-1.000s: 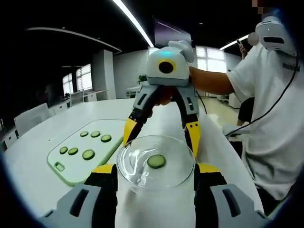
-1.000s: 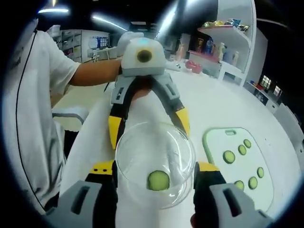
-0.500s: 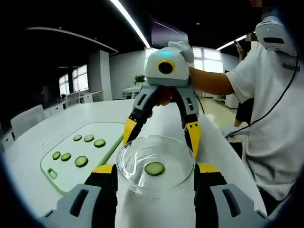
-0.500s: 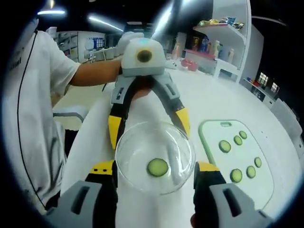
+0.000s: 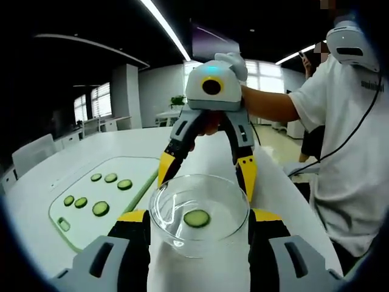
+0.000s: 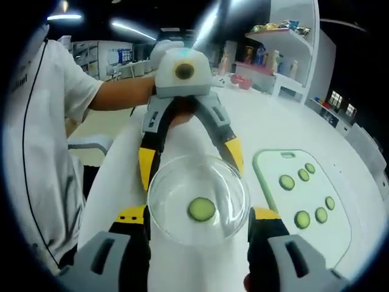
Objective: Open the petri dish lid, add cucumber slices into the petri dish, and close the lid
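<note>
A clear round petri dish (image 5: pixel 222 198) (image 6: pixel 173 188) is held up over the white table, with one cucumber slice (image 5: pixel 196 218) (image 6: pixel 202 209) lying flat inside it. My left gripper (image 5: pixel 199 216) is shut on the dish from one side. My right gripper (image 6: pixel 199 214) is shut on it from the opposite side. Each reaches into the other's view from the top, the right gripper (image 5: pixel 205 173) and the left gripper (image 6: pixel 189 163). I cannot tell the lid apart from the base. Several more slices (image 5: pixel 100 208) (image 6: pixel 302 219) lie on a pale green cutting board (image 5: pixel 130 167) (image 6: pixel 285 164).
The long white table (image 5: pixel 206 152) (image 6: pixel 267 128) runs under both grippers. A person in a white T-shirt (image 5: pixel 346 152) (image 6: pixel 30 140) stands at its edge and holds both grippers. A shelf with bottles (image 6: pixel 279 61) stands beyond the table, and white chairs (image 5: pixel 33 155) stand at its far side.
The cucumber slice has slid across the dish floor, away from the right gripper and toward the left one. Both cameras shifted a little relative to the cutting board; both grips are unchanged.
</note>
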